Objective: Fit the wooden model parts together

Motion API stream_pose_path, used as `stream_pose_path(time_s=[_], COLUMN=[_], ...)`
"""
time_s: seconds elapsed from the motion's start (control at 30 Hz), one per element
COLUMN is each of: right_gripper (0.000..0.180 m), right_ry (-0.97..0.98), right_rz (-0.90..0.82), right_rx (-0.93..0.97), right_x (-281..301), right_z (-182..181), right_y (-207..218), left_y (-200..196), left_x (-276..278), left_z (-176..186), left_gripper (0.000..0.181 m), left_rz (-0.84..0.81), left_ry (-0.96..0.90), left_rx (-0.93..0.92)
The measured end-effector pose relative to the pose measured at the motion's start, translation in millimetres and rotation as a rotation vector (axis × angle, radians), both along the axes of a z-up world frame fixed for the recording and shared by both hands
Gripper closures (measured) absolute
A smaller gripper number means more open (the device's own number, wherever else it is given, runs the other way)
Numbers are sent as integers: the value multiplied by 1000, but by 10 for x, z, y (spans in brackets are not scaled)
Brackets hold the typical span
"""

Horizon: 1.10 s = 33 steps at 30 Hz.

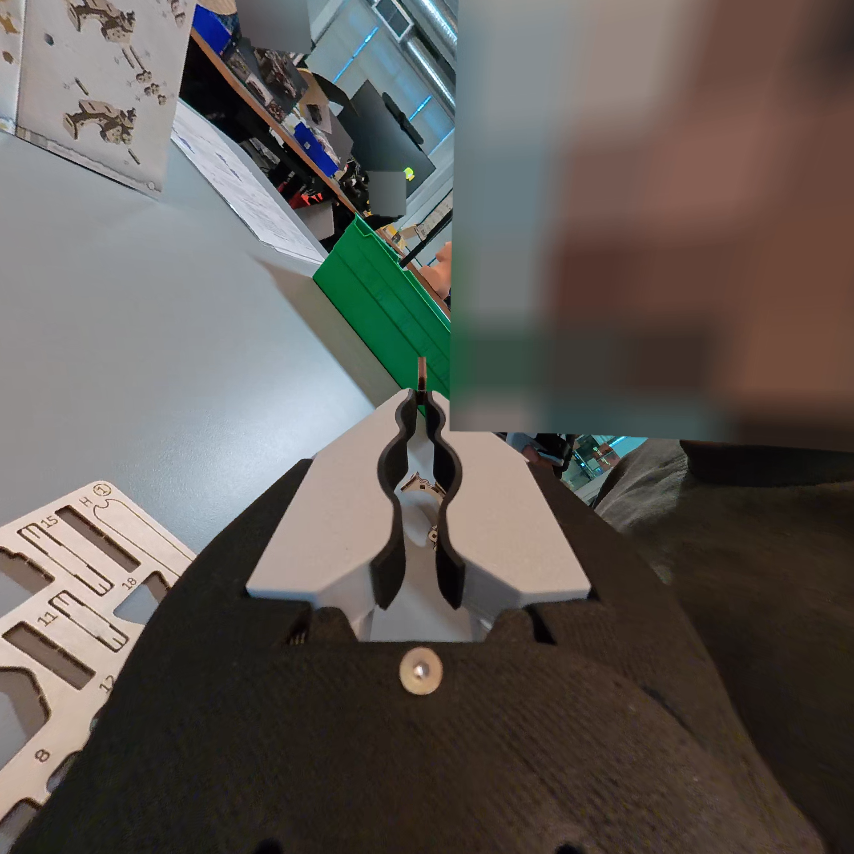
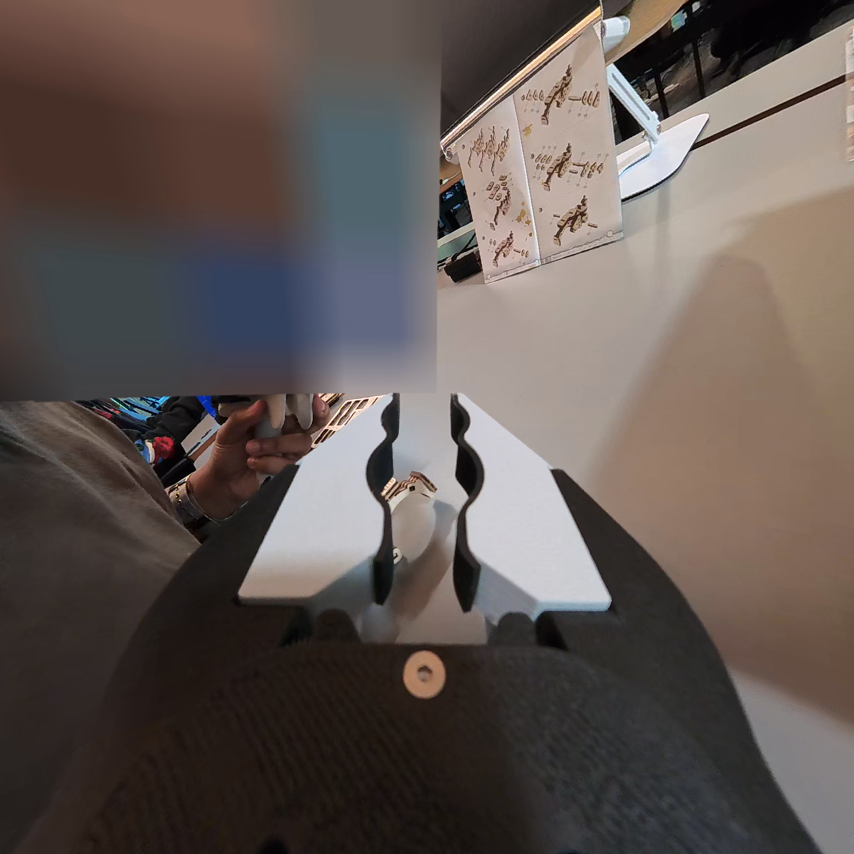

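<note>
Above the grey table (image 1: 138,346), I hold a thin wooden strip (image 1: 421,376) clamped at my left gripper (image 1: 421,393) tips; my right gripper (image 2: 423,402) stands apart, empty. The half-built wooden model (image 2: 409,490) lies below. Next, I judge, comes aligning strip with model.

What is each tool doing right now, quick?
Left tool: closed, pinching a thin dark wooden piece at its tips.
Right tool: open, holding nothing; a small wooden assembly lies on the table between its fingers.
</note>
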State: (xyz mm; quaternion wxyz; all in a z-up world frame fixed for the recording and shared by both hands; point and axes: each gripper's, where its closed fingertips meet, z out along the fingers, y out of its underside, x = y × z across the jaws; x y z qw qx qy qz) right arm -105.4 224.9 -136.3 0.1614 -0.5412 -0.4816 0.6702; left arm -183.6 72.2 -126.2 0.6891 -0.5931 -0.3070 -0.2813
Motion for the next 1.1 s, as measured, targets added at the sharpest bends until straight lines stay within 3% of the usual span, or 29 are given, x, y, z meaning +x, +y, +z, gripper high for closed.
stream_pose_path(time_s=[0.5, 1.1], right_gripper=[162, 163], right_ry=[69, 166], right_rz=[6, 131], right_rx=[155, 406], right_x=[153, 376], right_z=[207, 281], right_y=[-179, -840], left_y=[-8, 122], left_x=[294, 752], left_z=[142, 87], left_gripper=[181, 181], left_rz=[9, 16], left_ry=[37, 223], left_rx=[3, -89])
